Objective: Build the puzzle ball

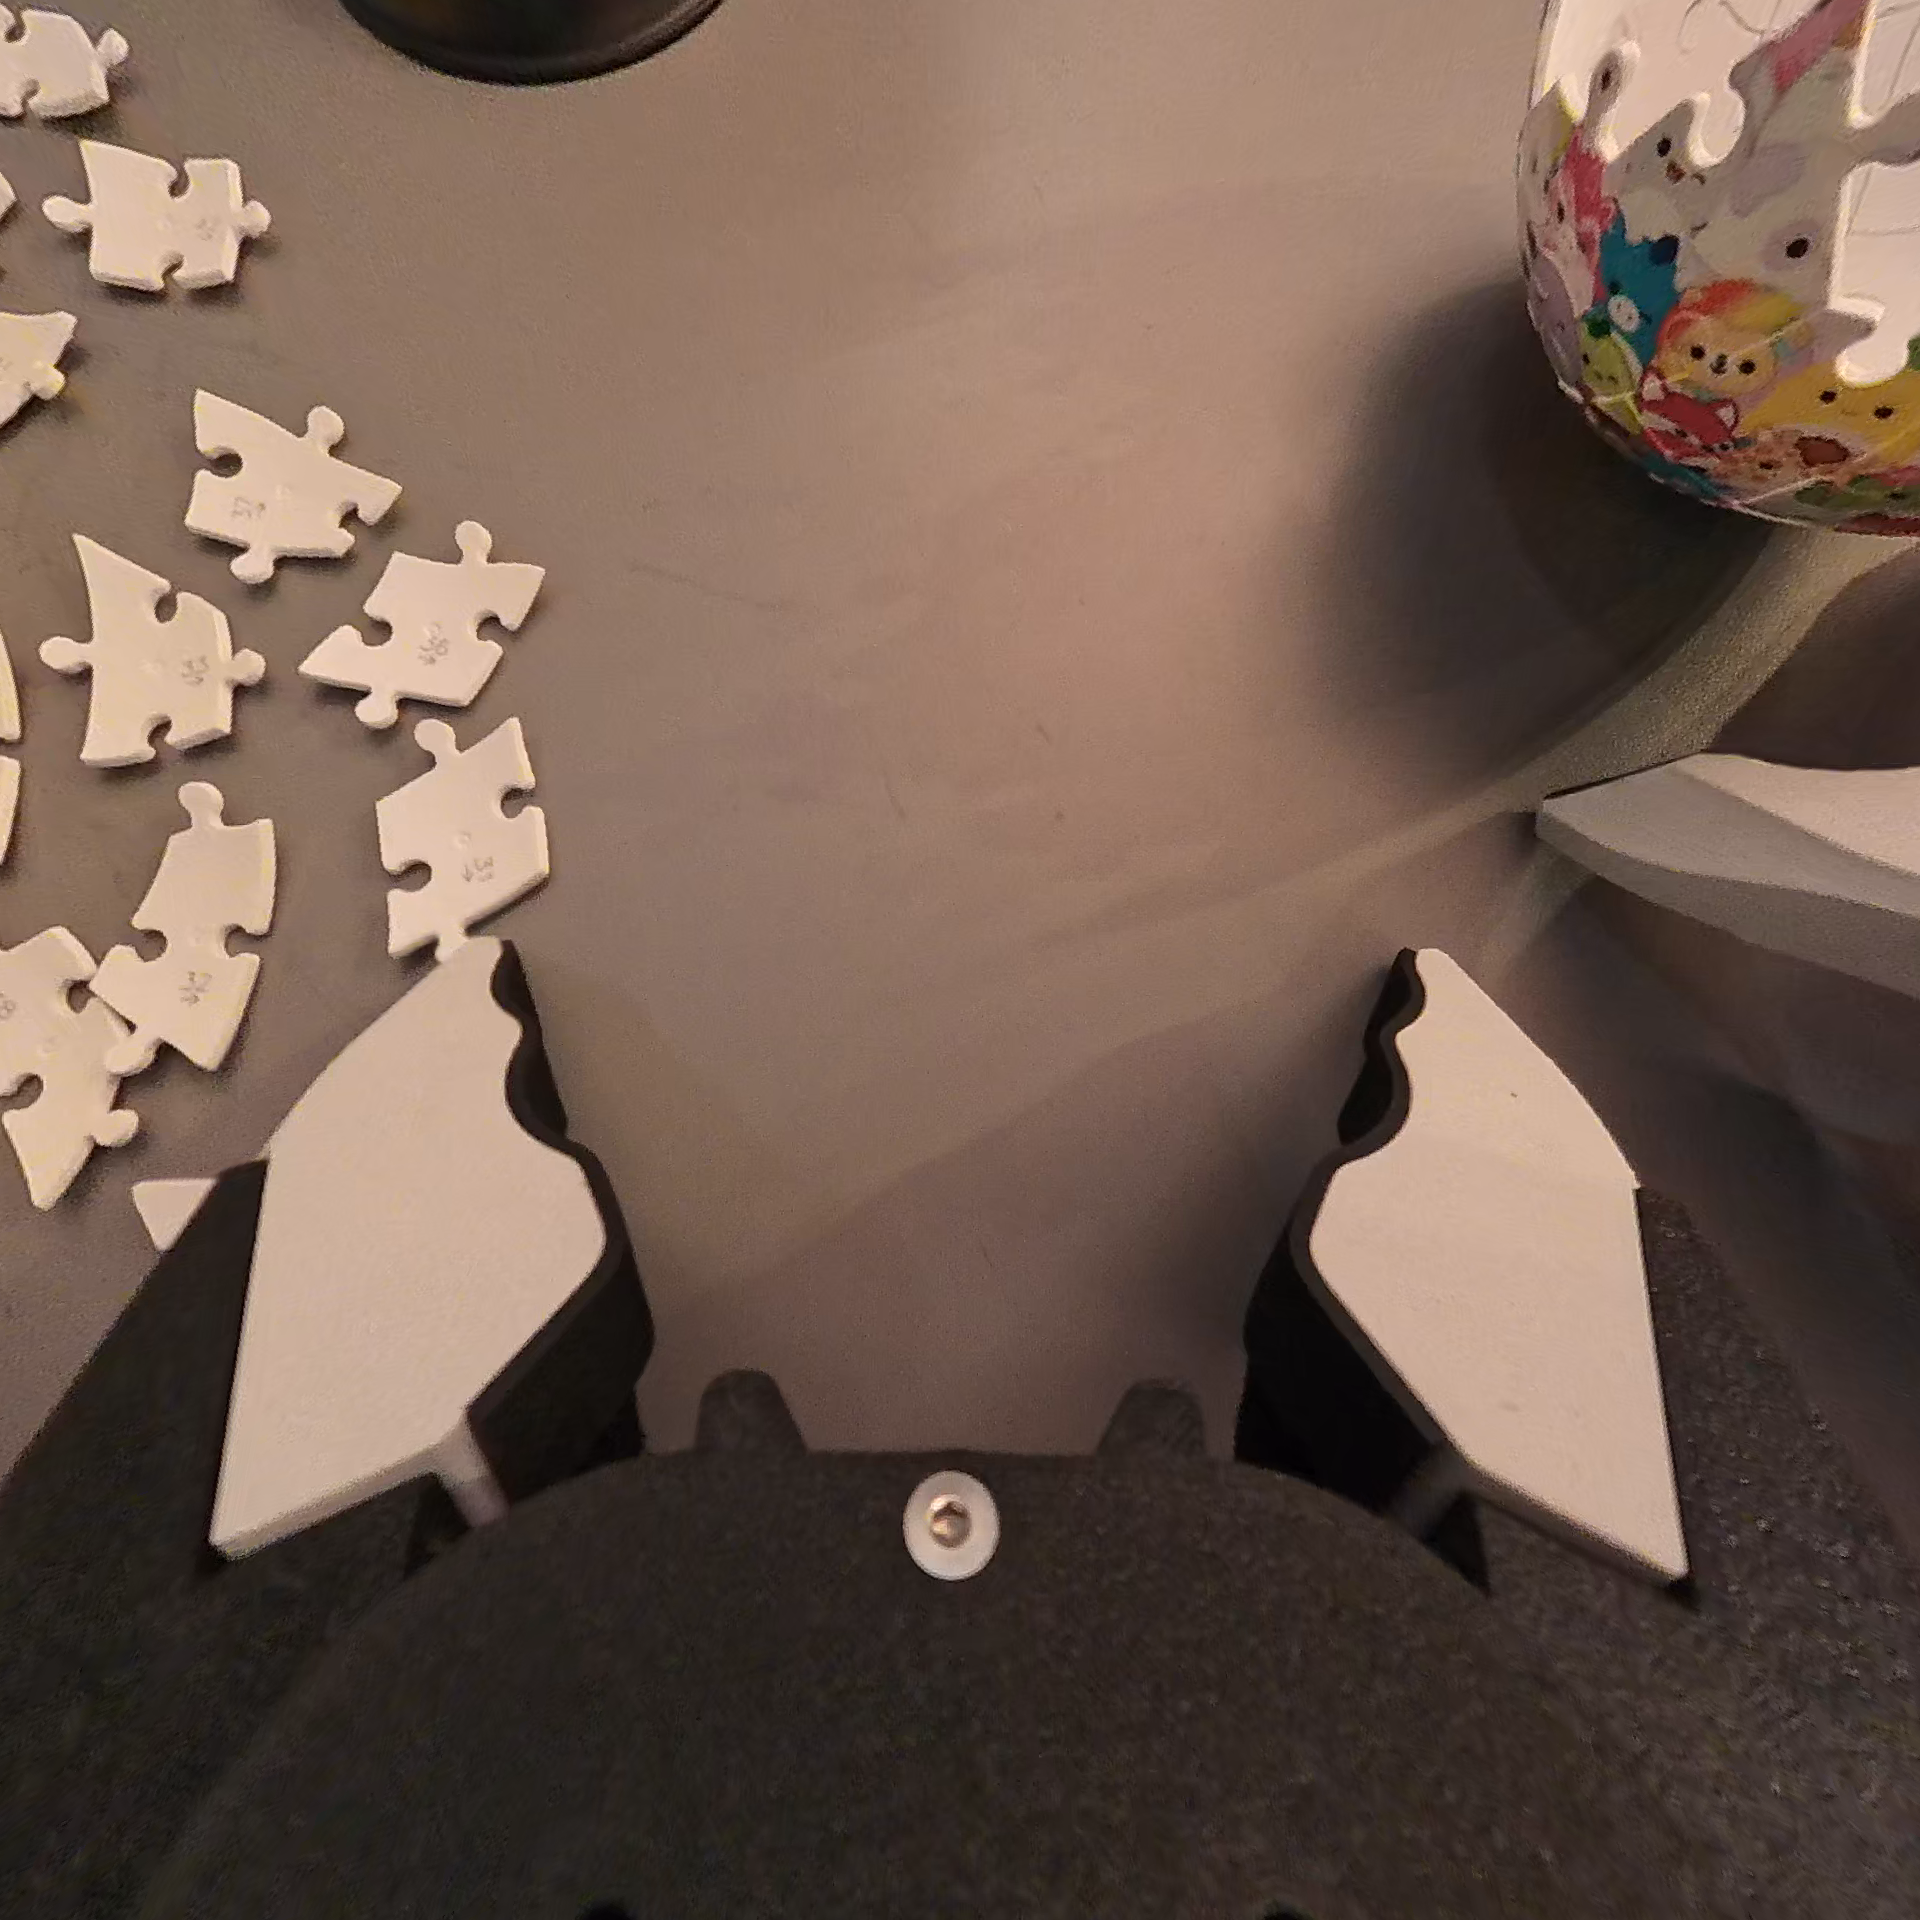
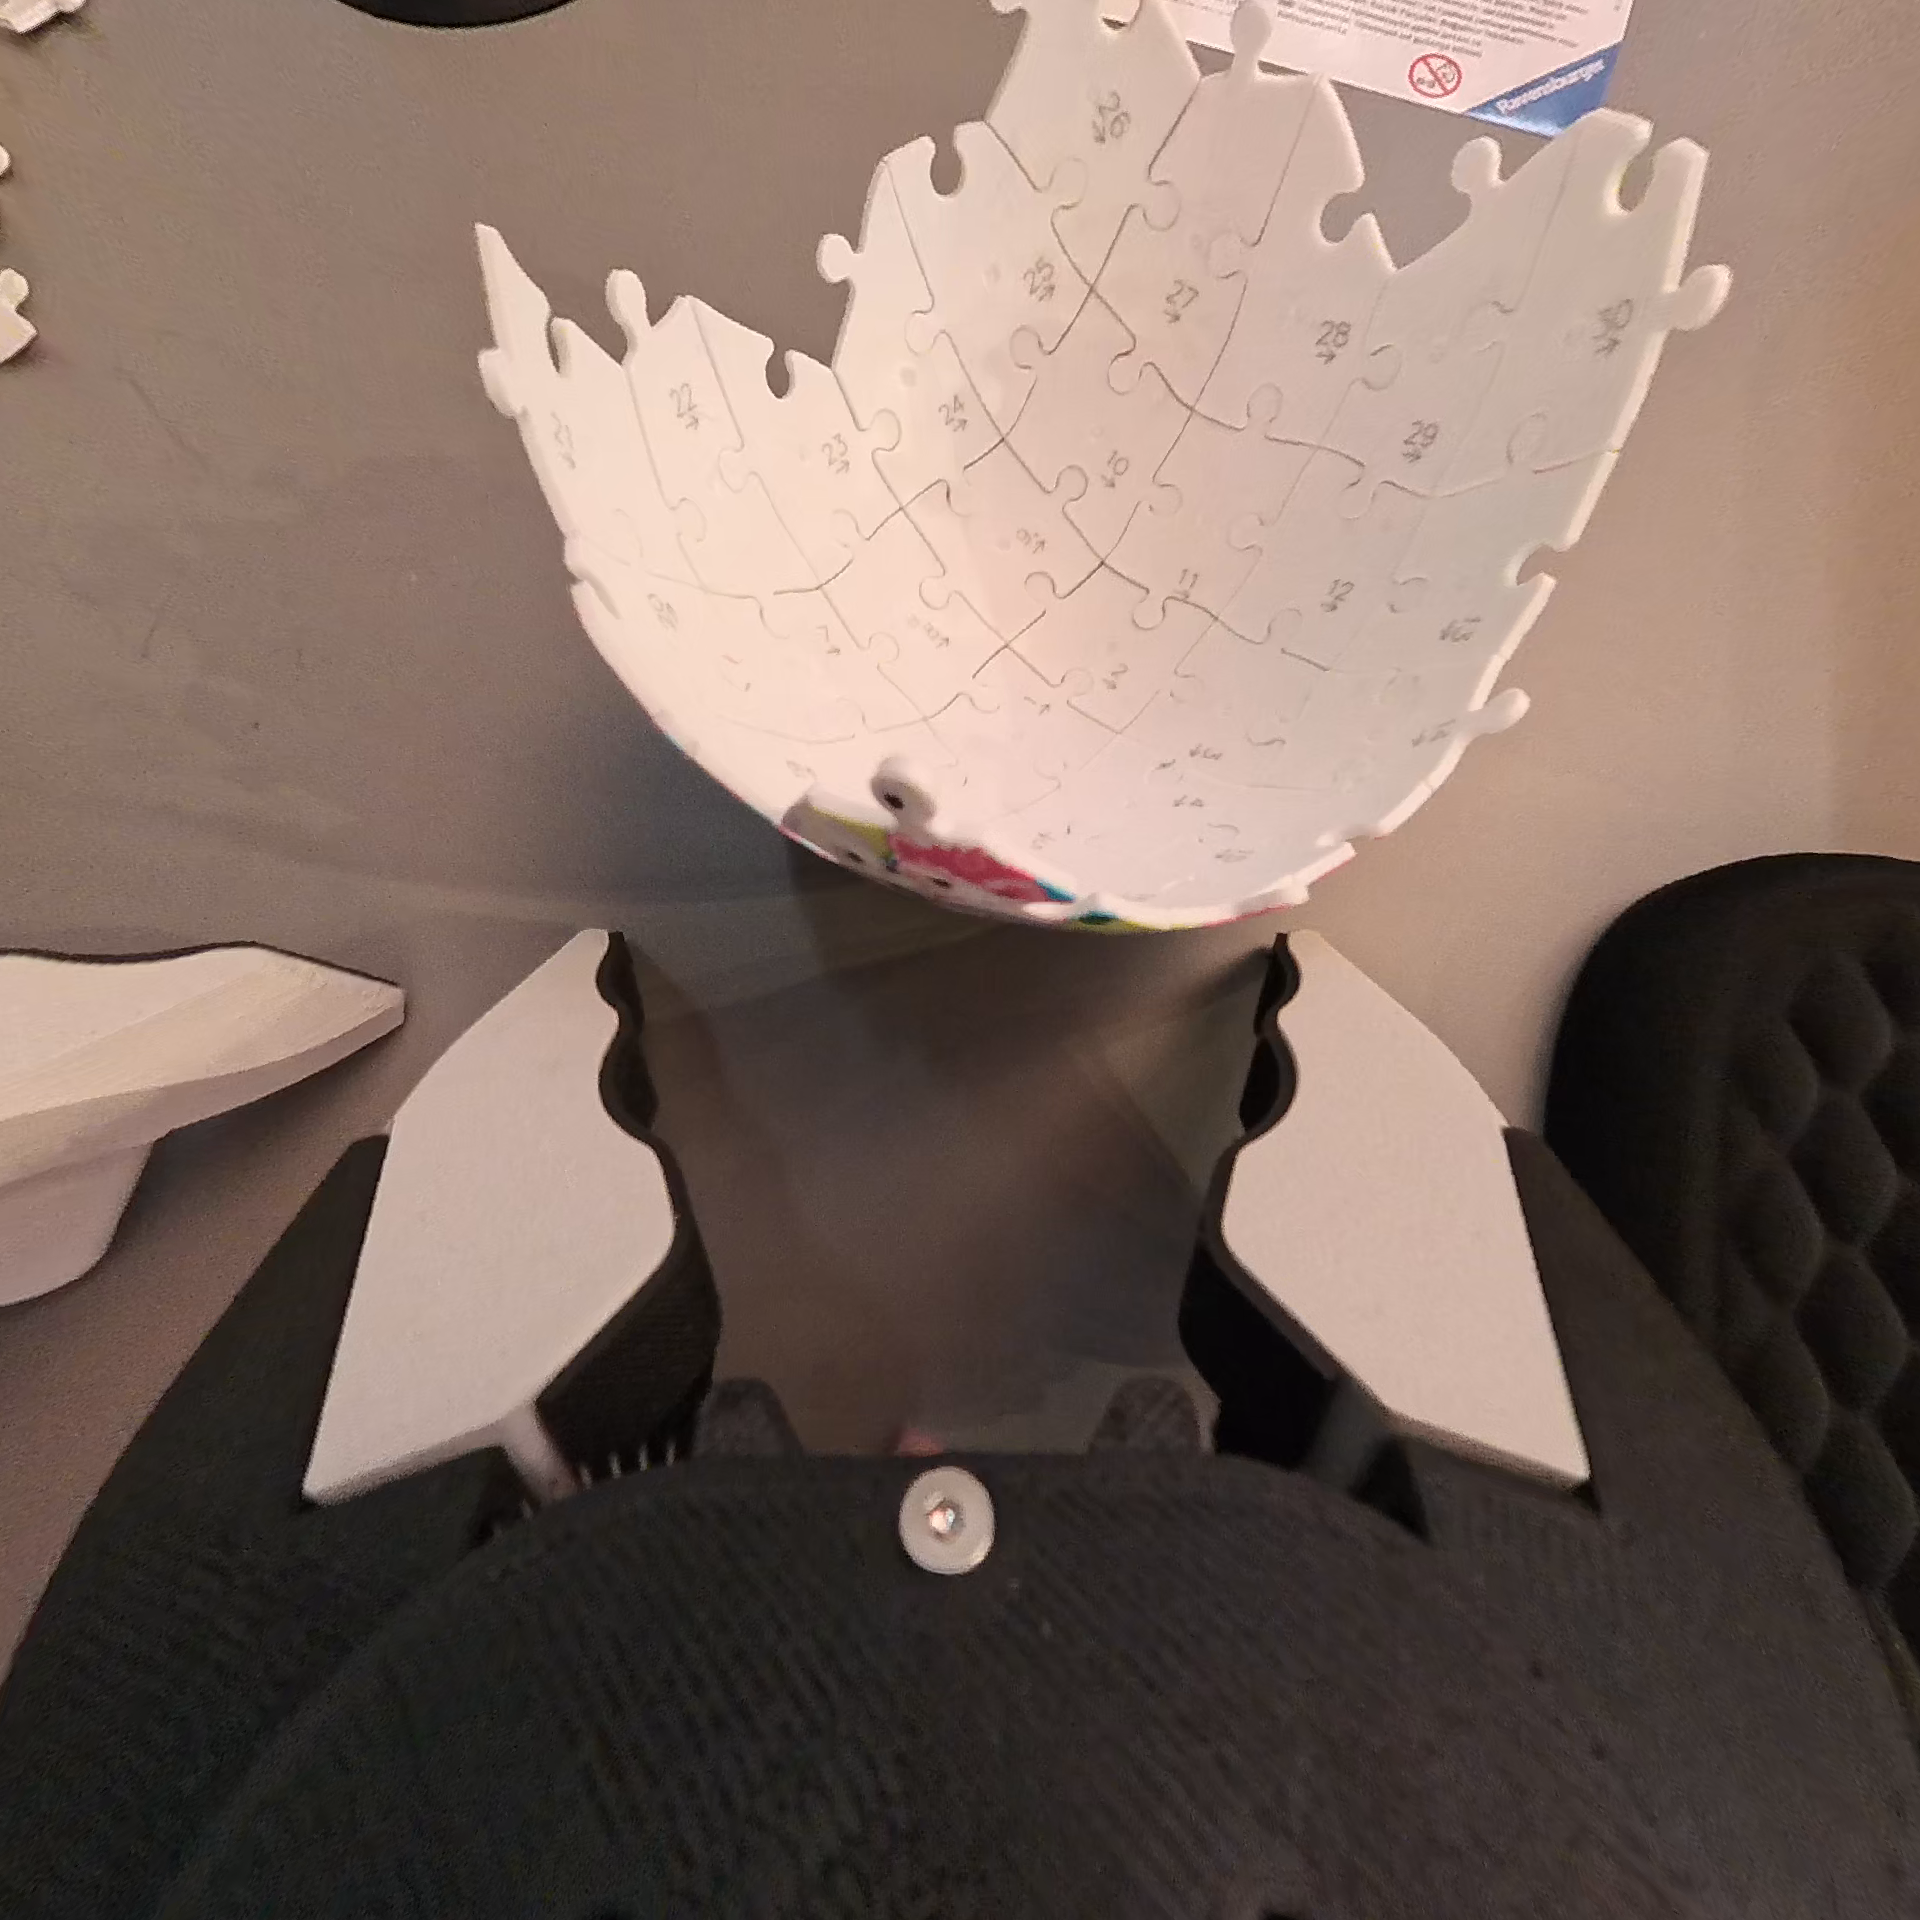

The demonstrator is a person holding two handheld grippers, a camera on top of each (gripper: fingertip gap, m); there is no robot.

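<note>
While both grippers hang over the grey table (image 1: 935, 520), neither pinches anything. Nearest in the left wrist view, the left gripper (image 1: 956, 966) has its fingers spread wide, bare tabletop between them. Just past its left finger (image 1: 416, 1195) the loose pieces (image 1: 281, 488) lie white side up, scattered toward the left edge, several cut off by the frame and one half hidden behind the finger. Well apart on the far right sits the ball (image 1: 1725, 312), only part of its coloured shell in view.

From the right wrist view, the right gripper (image 2: 945, 945) is likewise spread and empty, its tips just short of the ball (image 2: 1091, 520). That ball is half built, an open bowl with a jagged rim and white inside. At the left edge a white finger (image 2: 156, 1029), probably the other gripper's, pokes in. Beyond the rim a leaflet (image 2: 1455, 73) is clipped by the top edge. A black padded thing (image 2: 1745, 1195) at right is hard to identify.
</note>
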